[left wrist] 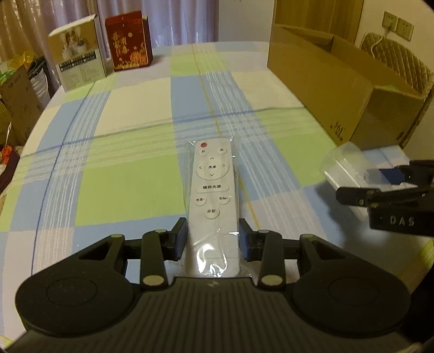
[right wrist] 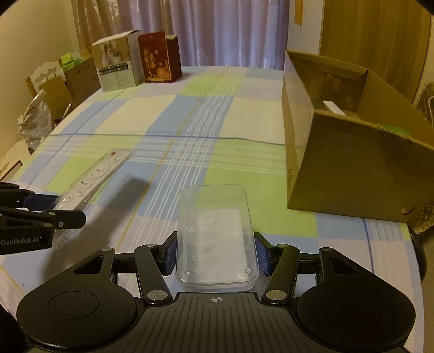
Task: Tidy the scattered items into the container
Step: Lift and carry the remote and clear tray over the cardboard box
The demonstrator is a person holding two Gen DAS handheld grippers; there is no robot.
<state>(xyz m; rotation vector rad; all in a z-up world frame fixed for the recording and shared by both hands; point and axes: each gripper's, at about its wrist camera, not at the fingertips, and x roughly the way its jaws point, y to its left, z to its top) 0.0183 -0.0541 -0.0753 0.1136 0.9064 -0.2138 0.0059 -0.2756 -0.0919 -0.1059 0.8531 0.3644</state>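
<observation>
Above the checked tablecloth we note the left gripper clamped on a plastic-wrapped white remote, right gripper clamped on a clear plastic case, open cardboard box to the right holding one small white item.

Round table under checked cloth of blue, green and cream. Pale curtains along far wall. Two upright printed cartons, white and dark red, at far left edge. Quilted chair back and wall sockets far right. Dim, warm light.
</observation>
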